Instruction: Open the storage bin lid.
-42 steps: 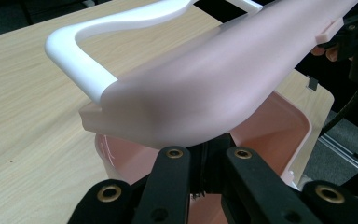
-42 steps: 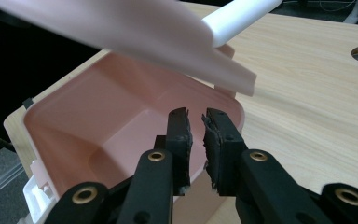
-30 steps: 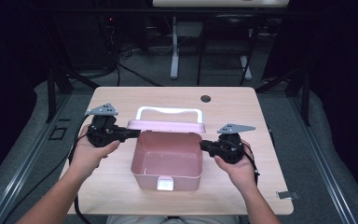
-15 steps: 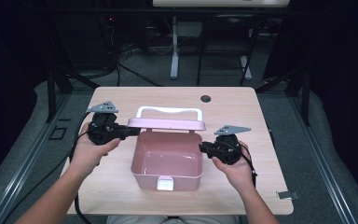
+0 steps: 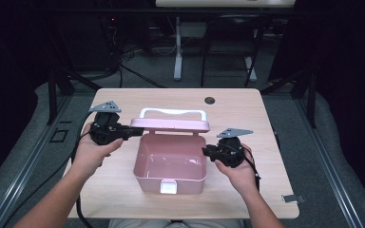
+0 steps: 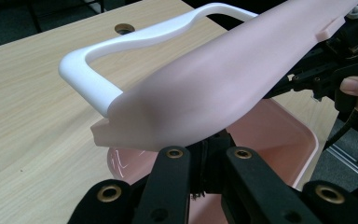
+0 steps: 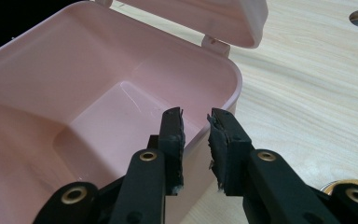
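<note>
The pink box [image 5: 170, 166] sat near the middle of the wooden table [image 5: 247, 109], close to the person's edge, its inside bare. Its lid [image 5: 169, 125] was raised on the far hinge, the white handle [image 5: 173, 113] standing above it. The left gripper [image 5: 134, 131] had its jaws pinched on the left corner of the lid, holding it up. The right gripper [image 5: 205, 151] hung just beside the box's right wall, its jaws parted by a narrow gap over the rim and gripping nothing. A dark round hole [image 5: 210, 100] lay in the table's far side, well apart from the box.
</note>
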Action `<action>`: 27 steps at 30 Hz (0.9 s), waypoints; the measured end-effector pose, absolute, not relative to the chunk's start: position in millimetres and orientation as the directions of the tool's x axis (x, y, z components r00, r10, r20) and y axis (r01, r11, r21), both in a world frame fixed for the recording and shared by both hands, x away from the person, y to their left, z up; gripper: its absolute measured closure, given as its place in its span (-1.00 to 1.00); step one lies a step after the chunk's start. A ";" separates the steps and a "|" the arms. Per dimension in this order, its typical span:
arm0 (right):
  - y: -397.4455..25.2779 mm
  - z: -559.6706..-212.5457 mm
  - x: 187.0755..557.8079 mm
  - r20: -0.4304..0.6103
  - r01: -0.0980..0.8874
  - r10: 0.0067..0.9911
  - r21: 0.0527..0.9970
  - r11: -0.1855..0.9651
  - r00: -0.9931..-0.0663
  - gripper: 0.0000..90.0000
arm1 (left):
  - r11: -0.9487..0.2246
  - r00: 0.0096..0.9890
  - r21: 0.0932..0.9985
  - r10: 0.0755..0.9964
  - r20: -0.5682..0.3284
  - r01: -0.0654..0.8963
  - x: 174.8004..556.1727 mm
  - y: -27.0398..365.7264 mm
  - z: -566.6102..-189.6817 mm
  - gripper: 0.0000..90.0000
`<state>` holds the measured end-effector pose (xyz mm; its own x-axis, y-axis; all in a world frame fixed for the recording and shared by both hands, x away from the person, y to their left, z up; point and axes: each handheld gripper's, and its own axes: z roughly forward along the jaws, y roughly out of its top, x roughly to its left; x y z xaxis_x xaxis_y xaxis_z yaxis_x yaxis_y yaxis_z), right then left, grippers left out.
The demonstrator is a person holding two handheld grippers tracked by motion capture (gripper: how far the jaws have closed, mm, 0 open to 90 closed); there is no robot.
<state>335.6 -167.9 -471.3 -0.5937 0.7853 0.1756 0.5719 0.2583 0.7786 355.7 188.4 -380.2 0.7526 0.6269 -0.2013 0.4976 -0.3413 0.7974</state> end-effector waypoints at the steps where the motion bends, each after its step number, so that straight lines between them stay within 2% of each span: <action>1: -168.0 -471.3 335.9 0.177 0.571 0.785 0.780 0.256 -0.593 0.67 | -0.340 0.752 0.798 0.628 -0.202 0.498 355.8 188.2 -380.1 1.00; 27: -170.1 -472.1 339.8 0.177 0.564 0.787 0.788 0.246 -0.590 0.72 | -0.328 0.737 0.801 0.646 -0.197 0.501 366.8 184.8 -372.5 1.00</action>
<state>339.8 -170.1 -472.1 -0.5905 0.7874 0.1769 0.5643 0.2462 0.7880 366.8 184.8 -372.5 0.7373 0.6463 -0.1969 0.5012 -0.3278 0.8009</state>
